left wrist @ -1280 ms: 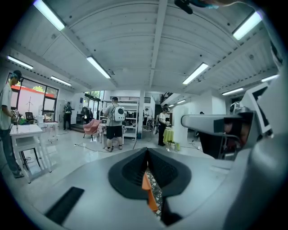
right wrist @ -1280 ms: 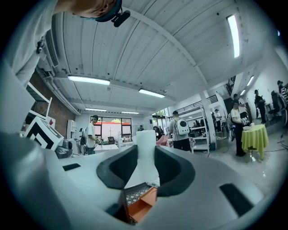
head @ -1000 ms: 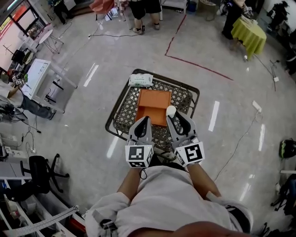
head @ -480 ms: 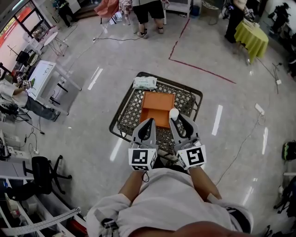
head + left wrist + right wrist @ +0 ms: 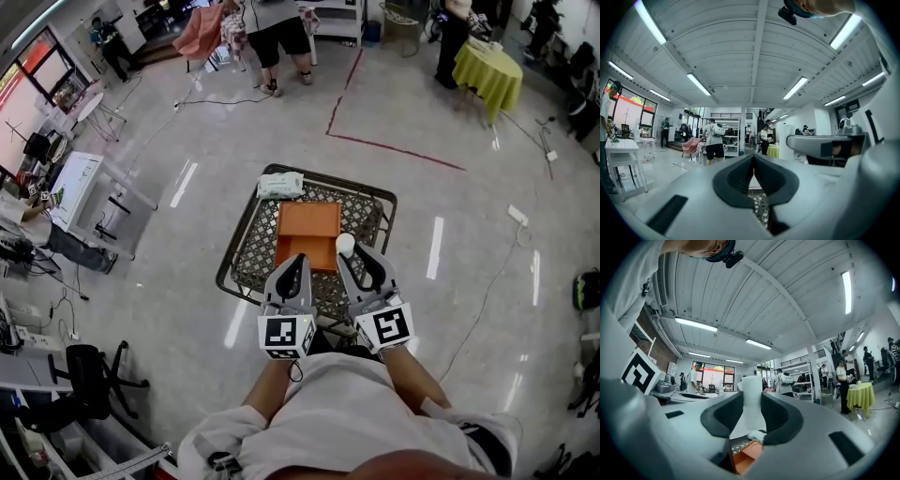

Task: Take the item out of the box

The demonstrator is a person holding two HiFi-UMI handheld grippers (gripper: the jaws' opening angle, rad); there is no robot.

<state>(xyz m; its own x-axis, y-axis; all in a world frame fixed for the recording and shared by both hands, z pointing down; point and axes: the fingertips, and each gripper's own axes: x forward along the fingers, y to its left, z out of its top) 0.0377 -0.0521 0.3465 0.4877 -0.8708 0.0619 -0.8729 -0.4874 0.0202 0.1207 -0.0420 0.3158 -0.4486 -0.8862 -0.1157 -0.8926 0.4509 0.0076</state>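
Note:
An open orange box (image 5: pixel 307 234) lies on a dark mesh table (image 5: pixel 246 211), and its corner (image 5: pixel 749 456) shows low in the right gripper view. My right gripper (image 5: pixel 349 255) is over the box's near right corner. It is shut on a white cylindrical item (image 5: pixel 345 245), which stands upright between the pads (image 5: pixel 751 394). My left gripper (image 5: pixel 296 261) hovers beside it at the box's near left corner. Its jaws are closed tip to tip (image 5: pixel 753 161) with nothing between them. Both grippers point roughly level, away from me.
A white packet (image 5: pixel 280 185) lies on the table's far left corner and also shows as the packet (image 5: pixel 759 435) past the jaws. Several people stand farther off on the glossy floor. A yellow-clothed table (image 5: pixel 487 70) is at the far right, and desks (image 5: pixel 75 178) are at the left.
Both grippers stay over the table's near edge, the right still holding the white item. The head view has shifted slightly.

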